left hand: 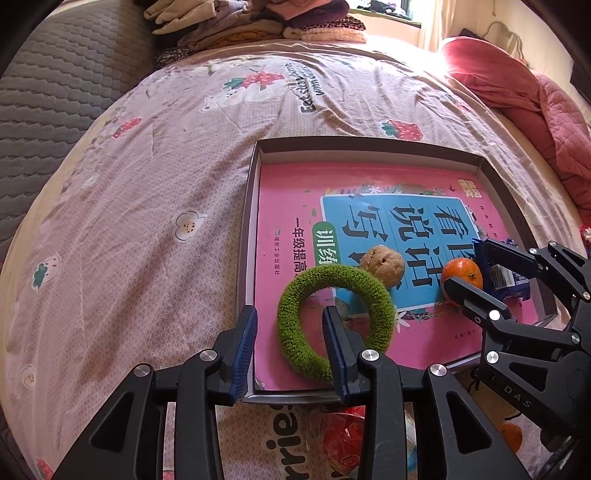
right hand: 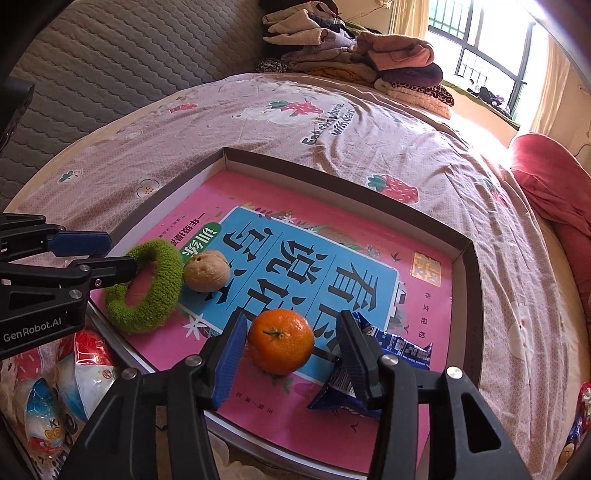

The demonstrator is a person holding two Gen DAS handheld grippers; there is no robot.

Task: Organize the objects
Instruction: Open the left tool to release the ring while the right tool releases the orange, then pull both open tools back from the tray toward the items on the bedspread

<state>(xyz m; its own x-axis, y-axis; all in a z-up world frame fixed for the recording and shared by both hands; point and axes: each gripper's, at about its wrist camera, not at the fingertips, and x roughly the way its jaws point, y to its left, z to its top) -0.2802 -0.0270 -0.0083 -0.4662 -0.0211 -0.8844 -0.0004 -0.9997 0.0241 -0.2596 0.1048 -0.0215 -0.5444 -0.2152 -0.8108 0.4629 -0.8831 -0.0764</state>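
Note:
A shallow dark-rimmed box (left hand: 369, 142) (right hand: 332, 173) lies on the bed with a pink book (left hand: 288, 206) (right hand: 207, 199) inside. On the book rest a green fuzzy ring (left hand: 291, 295) (right hand: 162, 295), a walnut (left hand: 382, 264) (right hand: 207, 275), an orange (left hand: 461, 275) (right hand: 280, 341) and a blue snack packet (left hand: 506, 284) (right hand: 402, 349). My left gripper (left hand: 290, 314) (right hand: 123, 254) is open, one finger inside the ring's hole, the pads apart from the ring's band. My right gripper (right hand: 292, 325) (left hand: 480, 273) is open astride the orange, with a gap at the right finger.
Red and white snack packets (left hand: 340, 439) (right hand: 88, 365) lie on the strawberry-print sheet in front of the box. Folded clothes (left hand: 258, 22) (right hand: 351, 55) are piled at the far end. A pink quilt (left hand: 517, 92) bunches at the right, and grey quilted padding (left hand: 48, 92) runs along the left.

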